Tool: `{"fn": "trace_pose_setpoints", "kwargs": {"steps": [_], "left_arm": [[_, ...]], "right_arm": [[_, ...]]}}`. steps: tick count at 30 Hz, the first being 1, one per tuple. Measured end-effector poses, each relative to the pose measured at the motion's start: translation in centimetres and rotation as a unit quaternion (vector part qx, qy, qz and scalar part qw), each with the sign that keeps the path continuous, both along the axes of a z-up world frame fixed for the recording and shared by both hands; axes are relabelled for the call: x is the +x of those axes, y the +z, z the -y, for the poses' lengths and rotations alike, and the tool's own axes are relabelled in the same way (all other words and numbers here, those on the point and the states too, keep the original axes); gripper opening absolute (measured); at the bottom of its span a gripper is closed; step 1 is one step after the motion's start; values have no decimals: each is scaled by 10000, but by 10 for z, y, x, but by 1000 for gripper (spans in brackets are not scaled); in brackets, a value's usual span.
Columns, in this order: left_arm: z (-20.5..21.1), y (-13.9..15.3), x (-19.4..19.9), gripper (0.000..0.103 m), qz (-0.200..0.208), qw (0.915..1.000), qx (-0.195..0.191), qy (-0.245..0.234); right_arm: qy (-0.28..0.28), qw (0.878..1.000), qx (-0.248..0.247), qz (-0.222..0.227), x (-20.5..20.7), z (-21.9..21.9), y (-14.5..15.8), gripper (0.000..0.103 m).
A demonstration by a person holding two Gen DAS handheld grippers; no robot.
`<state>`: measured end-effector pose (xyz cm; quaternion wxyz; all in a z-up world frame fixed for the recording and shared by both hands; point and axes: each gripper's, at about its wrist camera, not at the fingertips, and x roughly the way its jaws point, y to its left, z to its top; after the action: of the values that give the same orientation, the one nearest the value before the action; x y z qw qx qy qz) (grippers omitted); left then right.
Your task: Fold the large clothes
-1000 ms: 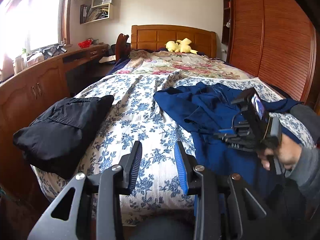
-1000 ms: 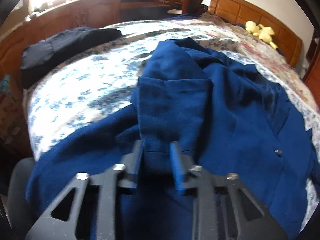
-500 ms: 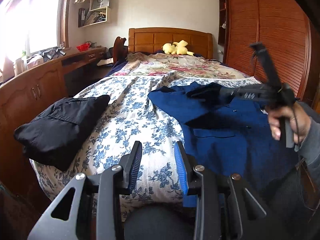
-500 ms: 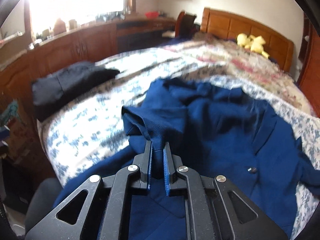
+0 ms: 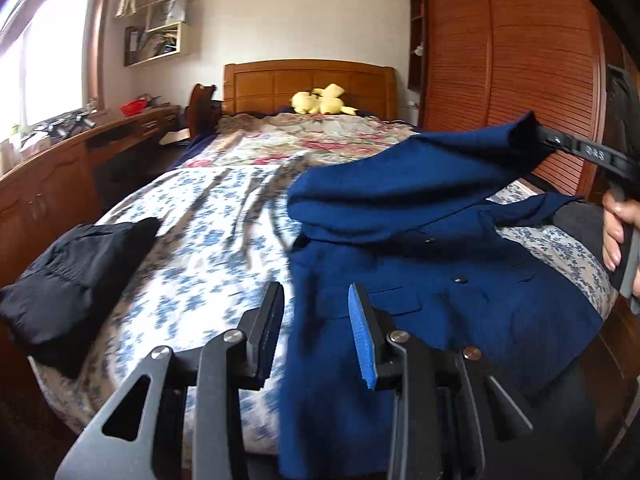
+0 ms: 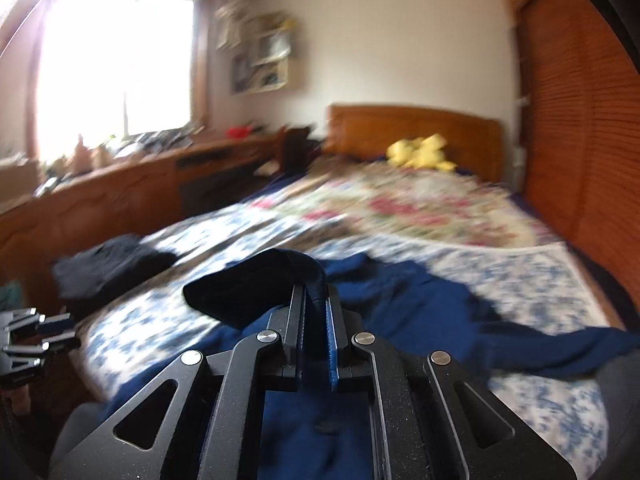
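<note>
A dark blue jacket [image 5: 432, 280] lies spread on the right half of the bed, its hem hanging over the foot end. Its sleeve cuff [image 5: 516, 136] is held up in the air by my right gripper [image 6: 314, 300], which is shut on the blue cloth [image 6: 312, 276]; a hand [image 5: 618, 232] grips that tool at the right edge of the left wrist view. My left gripper [image 5: 316, 300] stands open over the jacket's left edge, nothing between its fingers. The left tool [image 6: 36, 344] shows at the left edge of the right wrist view.
A folded black garment [image 5: 76, 272] lies at the bed's left front corner. The floral bedspread [image 5: 200, 248] covers the bed, with a yellow plush toy [image 5: 320, 104] by the wooden headboard. A wooden desk [image 5: 60, 168] runs along the left wall, wardrobe doors [image 5: 520, 60] along the right.
My right gripper shut on the jacket's sleeve and lifted it high to the right, stretching the sleeve out. My left gripper, open as before, moved right over the jacket's edge.
</note>
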<state>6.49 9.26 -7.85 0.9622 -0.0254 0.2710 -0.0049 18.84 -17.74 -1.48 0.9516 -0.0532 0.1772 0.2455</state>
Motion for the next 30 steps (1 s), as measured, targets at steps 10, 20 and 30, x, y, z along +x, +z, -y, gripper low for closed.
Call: {"fn": "trace_pose_setpoints", "kwargs": {"steps": [10,20,30], "left_arm": [[54,-18,84,32,-71,9984,-188,-535],[85,-39,167,32,-110,9952,-366,-900],[88,-73,200,32,-331,9950,-344,-877]], "right_arm": [[-630,9934,-240,-933,17,72,-89,6],[-468,9875,-148,-1496,16,92,-143,45],[-27,9889,-426,-1420,28,61,-137,64]]}}
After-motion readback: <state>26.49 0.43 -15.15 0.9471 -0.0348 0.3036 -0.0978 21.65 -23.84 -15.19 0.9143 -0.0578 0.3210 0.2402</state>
